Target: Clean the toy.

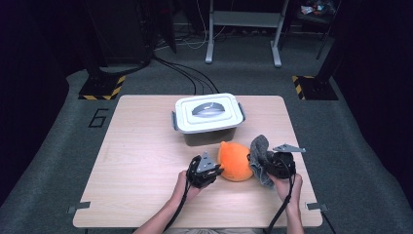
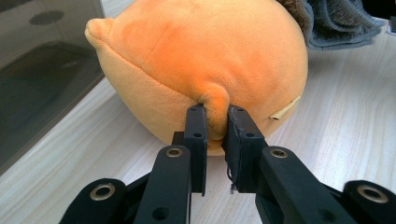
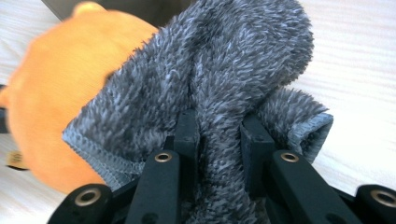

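An orange plush toy (image 1: 235, 161) sits on the wooden table (image 1: 141, 161) in front of a lidded box. My left gripper (image 1: 204, 171) is at its left side, shut on a pinch of the plush's fabric (image 2: 215, 109). My right gripper (image 1: 272, 163) is just right of the plush, shut on a bunched grey fluffy cloth (image 1: 260, 151). In the right gripper view the grey cloth (image 3: 219, 84) rises between the jaws and drapes against the orange plush (image 3: 46, 102). In the left gripper view a corner of the grey cloth (image 2: 343, 23) shows behind the plush.
A grey plastic box with a white clip-on lid (image 1: 208, 113) stands at the table's back middle, close behind the plush. Its dark wall (image 2: 42, 79) is at the left of the left gripper view. Cables and metal stand legs (image 1: 243, 29) lie on the floor beyond.
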`<state>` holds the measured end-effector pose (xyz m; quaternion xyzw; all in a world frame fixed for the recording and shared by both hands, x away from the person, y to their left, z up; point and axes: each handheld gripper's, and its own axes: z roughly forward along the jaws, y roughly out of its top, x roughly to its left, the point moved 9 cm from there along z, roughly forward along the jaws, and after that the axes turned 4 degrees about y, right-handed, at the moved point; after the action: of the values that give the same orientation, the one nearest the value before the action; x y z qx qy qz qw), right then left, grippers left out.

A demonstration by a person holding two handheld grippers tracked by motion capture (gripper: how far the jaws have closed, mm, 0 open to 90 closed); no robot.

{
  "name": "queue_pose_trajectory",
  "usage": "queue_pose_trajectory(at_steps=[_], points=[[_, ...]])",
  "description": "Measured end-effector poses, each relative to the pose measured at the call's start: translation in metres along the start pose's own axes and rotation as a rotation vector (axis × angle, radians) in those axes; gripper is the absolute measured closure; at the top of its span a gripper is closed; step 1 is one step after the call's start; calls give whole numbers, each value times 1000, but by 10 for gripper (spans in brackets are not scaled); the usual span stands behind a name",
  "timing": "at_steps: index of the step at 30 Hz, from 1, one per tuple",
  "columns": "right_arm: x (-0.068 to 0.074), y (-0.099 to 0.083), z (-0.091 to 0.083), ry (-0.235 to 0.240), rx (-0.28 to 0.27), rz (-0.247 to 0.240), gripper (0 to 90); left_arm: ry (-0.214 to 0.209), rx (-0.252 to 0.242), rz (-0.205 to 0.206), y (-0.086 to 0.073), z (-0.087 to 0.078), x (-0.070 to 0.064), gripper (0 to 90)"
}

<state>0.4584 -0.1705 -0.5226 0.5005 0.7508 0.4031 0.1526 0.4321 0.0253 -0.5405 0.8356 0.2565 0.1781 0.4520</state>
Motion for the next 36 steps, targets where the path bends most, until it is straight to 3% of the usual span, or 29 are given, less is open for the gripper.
queue_pose_trajectory(at_steps=[12, 15, 16, 18, 22, 25, 29, 33, 36], points=[[-13, -19, 20, -57, 82, 22, 721, 2, 2, -1, 0, 0, 0, 792], [-16, -25, 27, -75, 116, -1, 721, 4, 1, -1, 0, 0, -1, 793], [-15, -27, 30, -86, 124, 22, 721, 3, 1, -1, 0, 0, -1, 793], [-17, -32, 34, -82, 148, 20, 721, 4, 1, 2, 0, 0, 0, 794], [-19, -30, 29, -70, 127, 40, 722, 5, 5, 2, 0, -1, 0, 793], [-24, -24, 15, -88, 92, 51, 724, 12, 2, 4, 0, 0, 1, 793], [-25, -11, -8, -64, 32, 75, 724, 8, 6, 6, 0, -1, 1, 793], [-16, 7, -30, -32, -30, 68, 724, 11, 6, 4, 1, -1, 0, 794], [-4, 22, -43, -12, -69, 28, 724, 16, 5, 6, 2, -1, 1, 794]])
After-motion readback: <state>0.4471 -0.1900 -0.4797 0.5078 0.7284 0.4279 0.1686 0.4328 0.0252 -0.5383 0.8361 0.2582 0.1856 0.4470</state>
